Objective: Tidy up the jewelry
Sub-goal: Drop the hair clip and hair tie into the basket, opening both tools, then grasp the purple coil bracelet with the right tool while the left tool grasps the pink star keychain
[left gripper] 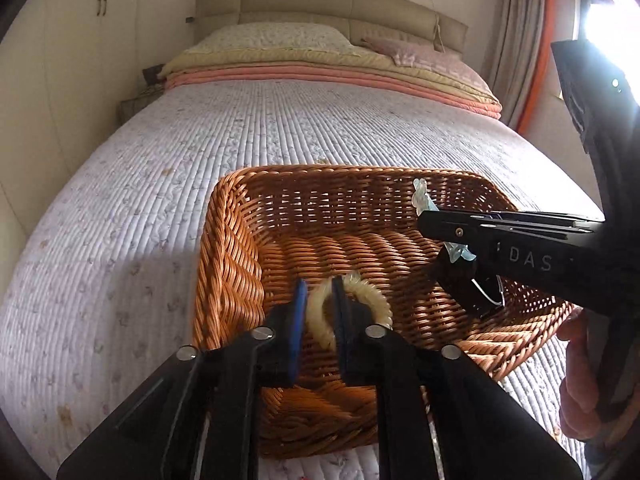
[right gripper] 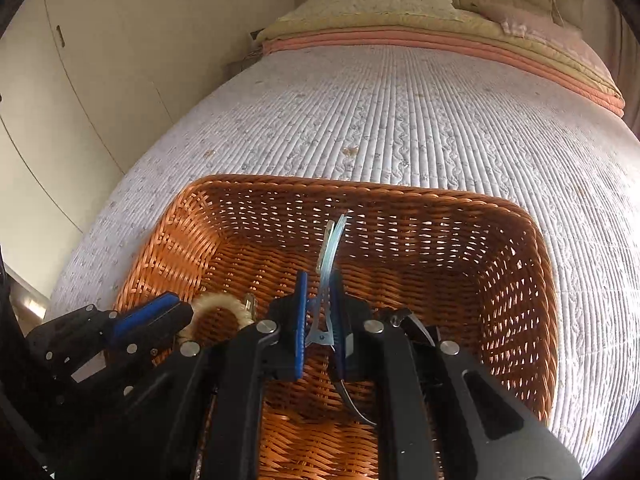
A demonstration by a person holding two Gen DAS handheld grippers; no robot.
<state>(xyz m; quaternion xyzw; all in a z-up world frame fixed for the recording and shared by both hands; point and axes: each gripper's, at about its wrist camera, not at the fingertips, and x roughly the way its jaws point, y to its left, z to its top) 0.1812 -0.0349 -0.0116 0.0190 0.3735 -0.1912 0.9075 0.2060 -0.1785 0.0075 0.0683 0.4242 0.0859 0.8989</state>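
A brown wicker basket sits on the bed. My left gripper is over the basket's near left part, shut on a cream spiral hair tie, which also shows in the right wrist view. My right gripper is over the basket's middle, shut on a pale blue hair clip that sticks up between the pads. In the left wrist view the right gripper comes in from the right with the clip. The left gripper shows at the lower left of the right wrist view.
The basket lies on a white quilted bedspread. Folded pink and yellow blankets and pillows lie at the head. Cream wardrobes stand left; a curtain and bright window are right.
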